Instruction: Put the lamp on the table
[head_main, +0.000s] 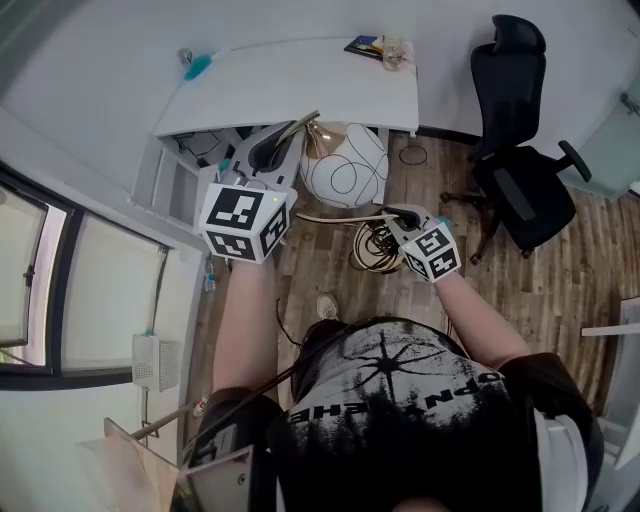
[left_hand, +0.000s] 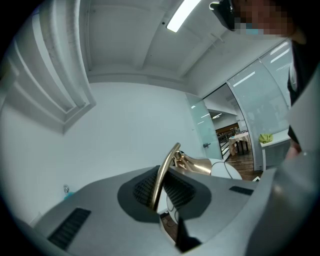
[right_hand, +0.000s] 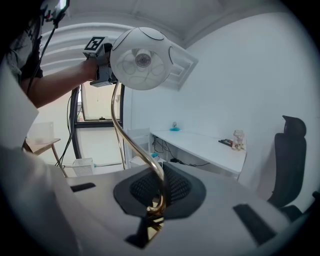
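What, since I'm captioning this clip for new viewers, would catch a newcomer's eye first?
A white globe lamp on a curved brass stem stands out at the centre, held up before the white desk. The left gripper is shut on the stem near the globe, the right gripper on its lower end. A black office chair stands right of the desk.
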